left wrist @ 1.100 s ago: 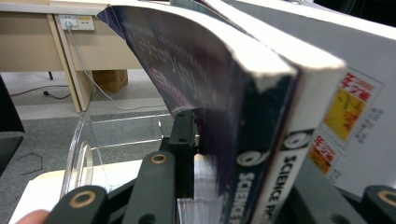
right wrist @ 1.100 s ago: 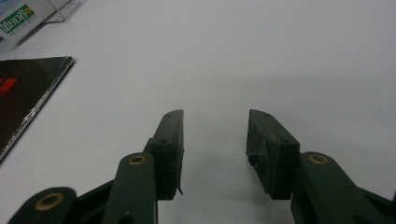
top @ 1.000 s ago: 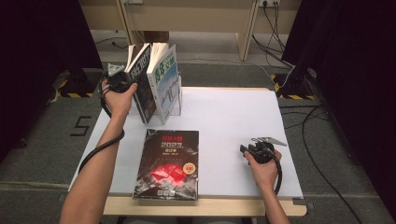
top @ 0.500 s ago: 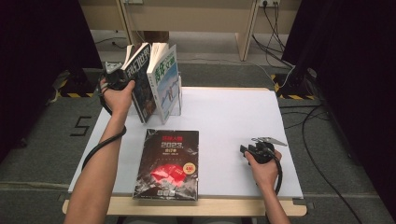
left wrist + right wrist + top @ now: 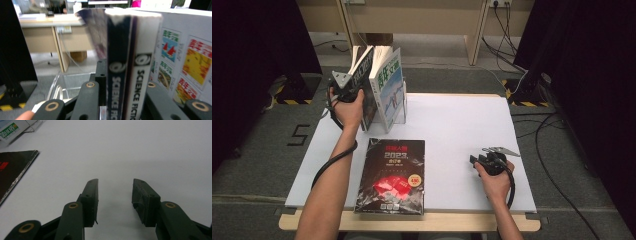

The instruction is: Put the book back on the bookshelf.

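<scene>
Left gripper view: jaws have just closed onto the spine of the Science Fiction book (image 5: 125, 82), which stands upright in a clear stand at the table's far left.

Black jaws of the left gripper (image 5: 122, 100) press the dark book from both sides, its lettered spine rising straight up between them, with a white magazine (image 5: 185, 72) of coloured covers just beside it (lettering too small to read from above). From the high view, the left gripper (image 5: 343, 86) sits at the standing books (image 5: 371, 82), forearm stretched forward and wrist raised. In the right gripper view, the right gripper (image 5: 115, 200) has its jaws parted over bare white table (image 5: 140, 150), holding nothing. From above, that hand (image 5: 493, 172) rests low at the table's right, well apart from the flat black book (image 5: 393, 175) lying near the front edge.
</scene>
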